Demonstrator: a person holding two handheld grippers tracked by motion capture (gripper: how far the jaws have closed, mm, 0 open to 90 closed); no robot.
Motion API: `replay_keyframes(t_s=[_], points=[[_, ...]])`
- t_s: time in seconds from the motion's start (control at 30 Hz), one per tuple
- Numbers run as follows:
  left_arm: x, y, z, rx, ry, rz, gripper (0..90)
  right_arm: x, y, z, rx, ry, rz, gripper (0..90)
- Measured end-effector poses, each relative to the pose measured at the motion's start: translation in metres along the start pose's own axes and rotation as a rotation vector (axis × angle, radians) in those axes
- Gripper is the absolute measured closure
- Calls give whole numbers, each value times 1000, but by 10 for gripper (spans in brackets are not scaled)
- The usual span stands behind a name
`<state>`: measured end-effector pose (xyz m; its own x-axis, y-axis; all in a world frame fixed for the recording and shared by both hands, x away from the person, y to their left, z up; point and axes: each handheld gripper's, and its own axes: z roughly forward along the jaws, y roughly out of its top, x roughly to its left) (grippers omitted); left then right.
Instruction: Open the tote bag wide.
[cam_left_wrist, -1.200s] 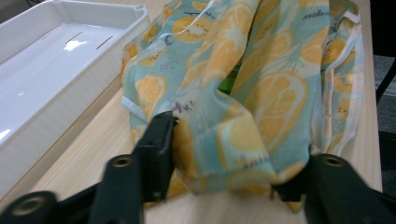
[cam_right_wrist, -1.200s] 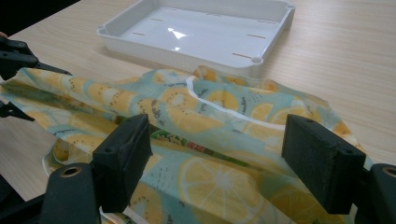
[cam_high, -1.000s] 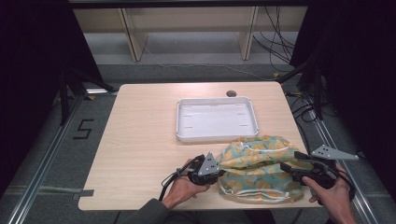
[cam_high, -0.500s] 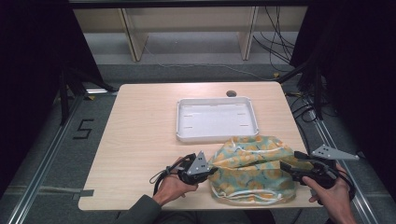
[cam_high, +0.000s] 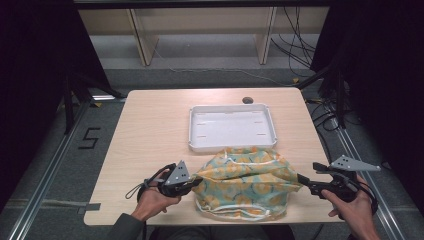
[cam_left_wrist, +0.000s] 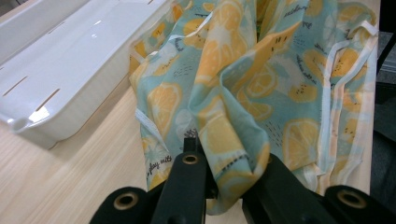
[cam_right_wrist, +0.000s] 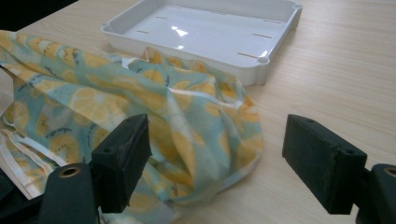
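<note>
A light blue cloth (cam_high: 245, 182) printed with yellow lemon slices lies bunched on the front part of the wooden table (cam_high: 150, 130). My left gripper (cam_high: 195, 181) is at the cloth's left edge, shut on a fold of it. In the left gripper view the cloth (cam_left_wrist: 243, 70) is pinched between the black jaws of the left gripper (cam_left_wrist: 224, 163). My right gripper (cam_high: 302, 182) sits at the cloth's right end, open. In the right gripper view the cloth (cam_right_wrist: 116, 102) lies ahead of the right gripper (cam_right_wrist: 219, 135), beside its left jaw, and is not gripped.
A white empty plastic tray (cam_high: 192, 145) stands just behind the cloth, mid-table; its rim (cam_right_wrist: 261, 60) nearly touches the fabric. A small dark spot (cam_high: 247, 100) sits near the table's far edge. Bare wood stretches to the left of the tray.
My left gripper has moved left along the table with the cloth's edge in it, drawing the cloth out wider. The right gripper has stayed where it was.
</note>
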<state>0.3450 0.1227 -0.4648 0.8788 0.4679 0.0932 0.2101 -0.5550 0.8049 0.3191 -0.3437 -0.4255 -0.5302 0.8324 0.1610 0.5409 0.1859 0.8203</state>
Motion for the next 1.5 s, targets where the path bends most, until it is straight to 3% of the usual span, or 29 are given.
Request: replay_keyframes(t_s=[0.07,0.1,0.23,0.27,0.3,0.4,0.43,0.47,0.5,0.53,0.57,0.63,0.67,0.7,0.8,0.83,0.87,0.9,0.93,1.03,1.13,1.17,1.2,1.27,1.33,1.4,1.43,1.47,1.5], points=[[1,-3,-3,-10,9,-2,880,-1,0,-1,-5,12,-12,246],[1,-5,-5,-15,17,-23,878,0,0,0,-7,10,-10,246],[8,-15,-18,4,30,-30,877,-1,0,2,-18,8,-46,246],[8,-15,-18,4,30,-30,876,-1,0,2,-18,8,-46,246],[10,-16,-21,15,36,-22,876,1,0,1,6,15,-9,246],[13,-24,-28,15,55,-42,857,1,0,3,-9,9,-34,247],[13,-24,-28,15,55,-42,827,-1,1,3,-14,6,-65,247],[14,-26,-28,7,61,-69,787,2,1,4,-11,20,-32,247],[15,-26,-29,17,68,-66,748,1,1,5,-1,29,-44,247],[15,-25,-29,20,76,-80,679,3,1,5,-1,29,-40,247],[15,-25,-29,18,79,-98,584,2,1,7,-13,32,-73,247],[15,-24,-30,36,71,-106,450,6,2,8,-1,35,-49,247],[12,-23,-32,35,85,-106,450,7,2,9,1,44,-52,248],[9,-19,-36,44,106,-119,333,11,4,12,23,68,-54,250],[3,-16,-43,29,119,-144,276,17,10,17,18,90,-90,254],[-1,-13,-48,26,127,-151,263,18,13,20,24,96,-123,254],[-4,-10,-52,28,146,-137,256,23,14,21,46,113,-109,255],[-8,-4,-59,36,183,-118,252,25,16,24,34,126,-129,256],[-10,-1,-63,42,200,-125,251,28,18,27,37,125,-141,256],[-17,7,-68,17,201,-119,261,35,22,34,65,160,-171,253],[-31,19,-67,-1,175,-109,280,47,27,46,92,210,-204,251],[-32,20,-66,10,160,-98,288,50,29,52,80,221,-207,243],[-37,23,-61,12,137,-98,291,55,33,59,98,250,-221,215],[-40,24,-57,5,126,-107,303,58,34,62,103,259,-223,203],[-45,27,-49,8,86,-113,316,64,42,72,113,285,-271,201],[-46,28,-44,-5,66,-117,329,68,44,74,120,296,-251,200],[-48,29,-37,-6,49,-138,347,73,49,80,118,325,-276,203],[-48,29,-37,-6,49,-138,351,73,49,80,118,325,-276,203],[-48,30,-31,19,43,-134,351,75,50,82,115,322,-275,208]])
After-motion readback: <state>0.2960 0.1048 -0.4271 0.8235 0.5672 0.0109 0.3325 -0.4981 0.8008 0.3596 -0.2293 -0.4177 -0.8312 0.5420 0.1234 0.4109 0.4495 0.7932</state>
